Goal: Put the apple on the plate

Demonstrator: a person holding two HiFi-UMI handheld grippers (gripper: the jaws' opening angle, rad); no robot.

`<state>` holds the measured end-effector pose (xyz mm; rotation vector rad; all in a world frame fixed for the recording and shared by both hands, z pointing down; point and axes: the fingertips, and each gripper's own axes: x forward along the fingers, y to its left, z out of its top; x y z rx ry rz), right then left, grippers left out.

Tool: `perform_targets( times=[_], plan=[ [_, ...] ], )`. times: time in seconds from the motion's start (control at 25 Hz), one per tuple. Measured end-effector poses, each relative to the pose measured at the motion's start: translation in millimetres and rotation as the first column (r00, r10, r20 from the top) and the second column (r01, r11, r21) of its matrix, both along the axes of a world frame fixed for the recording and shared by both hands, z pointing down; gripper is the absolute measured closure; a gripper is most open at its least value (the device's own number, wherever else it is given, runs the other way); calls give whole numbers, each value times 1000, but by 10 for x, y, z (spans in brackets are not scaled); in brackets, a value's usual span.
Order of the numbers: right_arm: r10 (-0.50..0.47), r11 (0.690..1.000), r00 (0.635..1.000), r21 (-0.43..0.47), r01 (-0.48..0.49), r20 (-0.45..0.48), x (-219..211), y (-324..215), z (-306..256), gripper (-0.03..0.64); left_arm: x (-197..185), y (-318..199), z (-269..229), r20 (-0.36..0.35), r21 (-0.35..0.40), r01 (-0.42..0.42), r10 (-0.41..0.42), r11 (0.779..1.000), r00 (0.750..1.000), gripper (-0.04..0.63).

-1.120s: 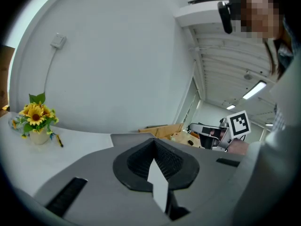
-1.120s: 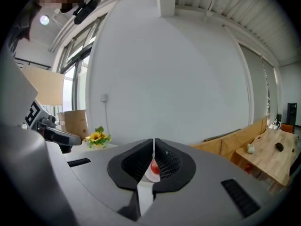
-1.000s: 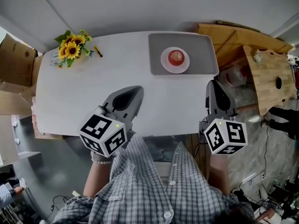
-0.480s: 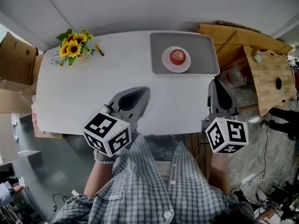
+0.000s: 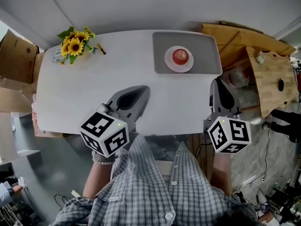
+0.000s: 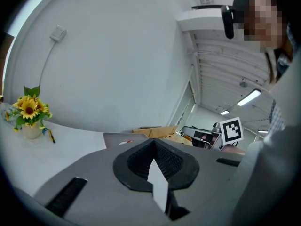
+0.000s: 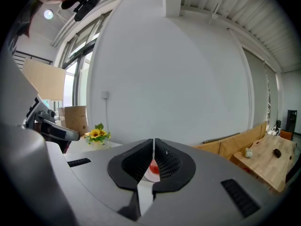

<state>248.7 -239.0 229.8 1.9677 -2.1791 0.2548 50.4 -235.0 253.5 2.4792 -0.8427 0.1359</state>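
A red apple [image 5: 180, 56] rests on a small white plate [image 5: 170, 64], which stands on a grey tray [image 5: 204, 55] at the far right of the white table [image 5: 84, 93]. My left gripper [image 5: 142, 90] hovers over the table's near edge, shut with nothing in it, well short of the tray. At the table's right corner my right gripper [image 5: 216, 83] is also shut and empty, just below the tray. In the right gripper view the apple [image 7: 154, 165] and plate [image 7: 151, 175] show behind the closed jaws. The left gripper view shows the tray [image 6: 115, 138] ahead.
A vase of sunflowers [image 5: 74, 45] and a yellow pen [image 5: 99, 49] sit at the table's far left. Cardboard boxes [image 5: 16, 58] stand left of the table. Wooden furniture [image 5: 268, 74] stands close on the right, beside my right gripper.
My left gripper drifted slightly right, then back again. The right gripper has hardly moved. The apple stays on the plate.
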Motion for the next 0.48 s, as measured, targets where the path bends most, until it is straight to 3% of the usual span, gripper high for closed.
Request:
perform_targets(
  times=[0.2,0.48],
  plan=[
    [-16,1000,999,-21,17,49,-45,-16,37,588,-18,-22,-1,-29,-19,11,-12,1000,1000,586],
    [-21,999,999,-28,23,49,-47,-15,59,588,25,-6,27,-26,-22,3,-3,1000,1000,586]
  ],
)
